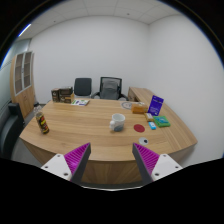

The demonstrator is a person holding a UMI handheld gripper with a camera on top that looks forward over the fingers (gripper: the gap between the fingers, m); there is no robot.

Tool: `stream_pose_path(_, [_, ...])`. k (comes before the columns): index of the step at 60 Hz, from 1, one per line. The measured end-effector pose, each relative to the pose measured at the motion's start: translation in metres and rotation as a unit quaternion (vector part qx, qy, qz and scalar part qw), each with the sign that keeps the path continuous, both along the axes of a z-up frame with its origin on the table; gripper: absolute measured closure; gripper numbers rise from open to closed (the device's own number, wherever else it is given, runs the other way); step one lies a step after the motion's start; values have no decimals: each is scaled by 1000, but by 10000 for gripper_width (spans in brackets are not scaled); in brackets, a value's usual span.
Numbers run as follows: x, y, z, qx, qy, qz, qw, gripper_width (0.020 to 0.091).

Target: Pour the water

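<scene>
While tongs [110,160] gape wide, empty | cup [118,122] beyond fingers | bottle [42,122] far left on table [80,125]

Well beyond the fingers, a wooden desk [90,125] is spreading wide across the room. At its far edge two office chairs [97,88] are standing side by side, with boxes [62,95] sitting on the desk just left of them. Beyond the right finger, a purple box [155,104] is standing upright, with small blue and green items [157,123] lying near it. A cabinet [24,78] is standing against the left wall.
</scene>
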State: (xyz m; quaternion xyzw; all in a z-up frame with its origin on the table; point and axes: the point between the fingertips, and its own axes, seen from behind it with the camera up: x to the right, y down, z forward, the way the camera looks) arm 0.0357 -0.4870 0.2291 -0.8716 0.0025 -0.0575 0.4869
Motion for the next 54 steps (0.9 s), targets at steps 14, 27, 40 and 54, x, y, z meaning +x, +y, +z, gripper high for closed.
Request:
stream_pose_path(14, [-48, -4, -39, -30, 0, 16, 999, 247])
stream_pose_path(27, [-161, -3, -91, -72, 12, 44, 996, 246])
stream_pose_path(40, [-314, 45, -119, -63, 48, 44, 996, 247])
stream_pose_path(54, [-428, 149, -121, -3, 75, 47, 996, 244])
